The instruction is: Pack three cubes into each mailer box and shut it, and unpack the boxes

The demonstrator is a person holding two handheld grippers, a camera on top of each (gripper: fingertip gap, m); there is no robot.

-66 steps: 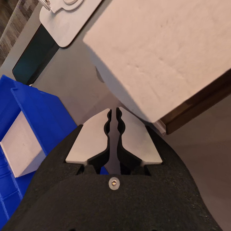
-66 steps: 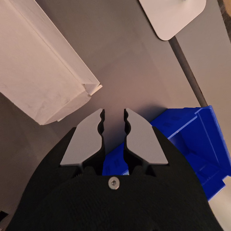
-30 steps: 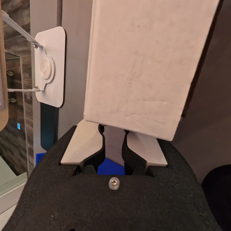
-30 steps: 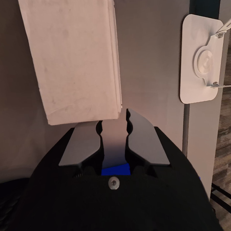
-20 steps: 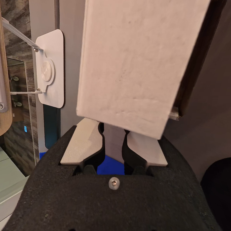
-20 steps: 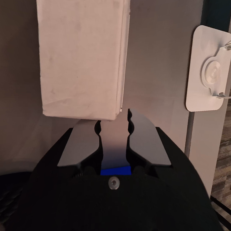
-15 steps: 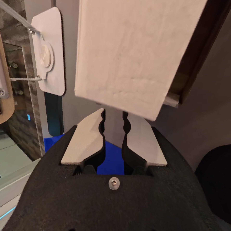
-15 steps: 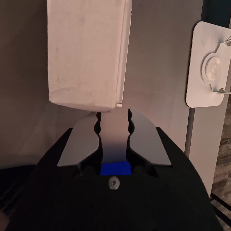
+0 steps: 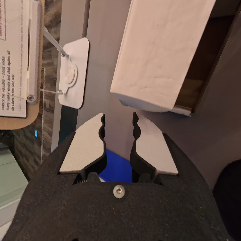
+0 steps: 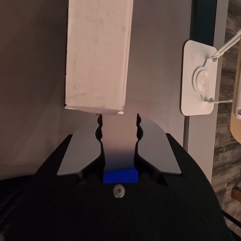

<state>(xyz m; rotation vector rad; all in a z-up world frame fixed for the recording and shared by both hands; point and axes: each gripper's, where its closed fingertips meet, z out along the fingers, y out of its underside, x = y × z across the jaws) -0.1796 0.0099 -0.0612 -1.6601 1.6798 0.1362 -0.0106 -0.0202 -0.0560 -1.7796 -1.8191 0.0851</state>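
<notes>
A white mailer box [image 9: 156,54] lies on the grey table, its near end just beyond my left gripper [image 9: 118,114]. Its lid is partly lifted on the right, showing a brown inside [image 9: 193,93]. The left gripper is open and empty, a short way from the box. In the right wrist view the same white mailer box [image 10: 97,54] lies ahead and left of my right gripper [image 10: 118,115], which is open and empty, its left fingertip just under the box's near edge. No cubes are in view.
A blue bin [image 9: 117,168] shows between the left fingers, and a blue bin [image 10: 120,175] shows low between the right ones. A white stand base [image 9: 74,73] with a clipboard sheet [image 9: 11,65] sits at the table's left edge; a white stand base [image 10: 198,80] shows at right. About 20 cm separates my left fingertips from my right. Both grippers' tips are roughly 30 cm from the white stand base [image 10: 198,80]. Seen from the left wrist view [image 9: 72,74] as well.
Both grippers have swung round to face the box's ends, then drawn back from it and opened wider. The box's lid now gapes on the left view's right side.
</notes>
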